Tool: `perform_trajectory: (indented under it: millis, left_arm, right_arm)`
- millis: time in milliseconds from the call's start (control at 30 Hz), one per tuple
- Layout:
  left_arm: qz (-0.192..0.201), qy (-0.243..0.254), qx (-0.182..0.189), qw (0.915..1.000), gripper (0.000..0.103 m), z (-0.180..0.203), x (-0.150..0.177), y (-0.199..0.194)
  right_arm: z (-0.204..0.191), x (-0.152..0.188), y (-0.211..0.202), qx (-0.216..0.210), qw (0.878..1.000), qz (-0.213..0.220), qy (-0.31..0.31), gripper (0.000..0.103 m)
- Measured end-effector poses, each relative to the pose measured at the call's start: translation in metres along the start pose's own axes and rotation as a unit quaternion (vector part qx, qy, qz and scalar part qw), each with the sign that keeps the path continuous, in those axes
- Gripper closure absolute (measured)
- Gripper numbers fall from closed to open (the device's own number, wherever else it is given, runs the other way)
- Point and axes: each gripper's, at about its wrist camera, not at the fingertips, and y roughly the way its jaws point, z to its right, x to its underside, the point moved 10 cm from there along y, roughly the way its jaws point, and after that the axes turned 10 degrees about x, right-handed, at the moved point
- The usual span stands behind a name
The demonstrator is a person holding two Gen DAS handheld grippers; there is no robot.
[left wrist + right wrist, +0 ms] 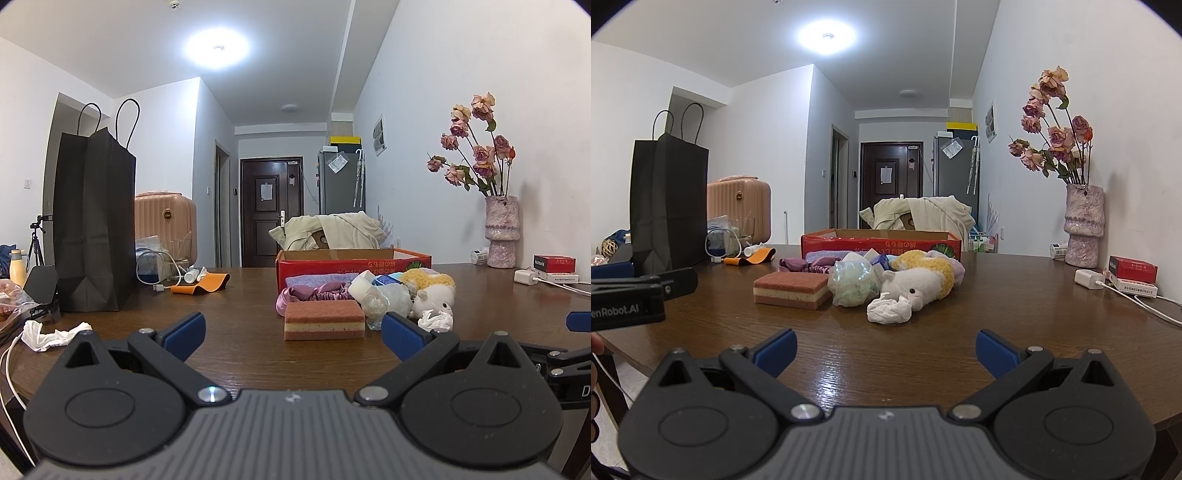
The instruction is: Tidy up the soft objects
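Both grippers are being held low over the near edge of the wooden table (1015, 295), and nothing is being carried. The left gripper (293, 332) is being kept with its blue pads wide apart, and the right gripper (885, 350) is likewise spread, with only bare table between its fingers.

The soft objects are lying in a loose heap ahead of both grippers, in front of the red cardboard box (881, 243), which is standing open behind them. The layered sponge (324, 319) is lying straight ahead of the left gripper, nearest to it and flat on the table. The crumpled white tissue (889, 310) is lying straight ahead of the right gripper, touching the plush toy (919, 278) behind it. A bagged greenish ball (853, 284) is sitting between the sponge and the plush, and purple fabric (314, 293) is lying behind the sponge, against the box.

The step in hand is being judged as the first approach, probably with the box as the place for collecting. For a good grasp, the sponge should be approached level, with the pads kept open until its two short ends are lying between them, and then closed gently, because it will compress. The tissue should be taken from above its middle, so that the plush is not being dragged along.
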Motion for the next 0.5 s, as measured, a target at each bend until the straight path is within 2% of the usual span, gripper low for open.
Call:
perform_trajectory:
  millis: [167,333,500]
  left_arm:
    - [-0.003,-0.006,-0.002,1.0000,0.000,-0.006,-0.007,0.007]
    - [-0.027,-0.013,-0.005,0.9995,0.000,-0.017,-0.012,0.024]
    - [-0.049,-0.037,-0.017,0.9980,0.000,-0.036,-0.015,0.040]
  right_arm:
    - [0.003,-0.016,0.004,-0.001,1.000,0.013,0.006,0.000]
    - [0.001,-0.038,0.020,-0.018,0.999,0.025,0.032,0.000]
    - [-0.003,-0.048,0.035,-0.027,0.998,0.017,0.046,0.000]
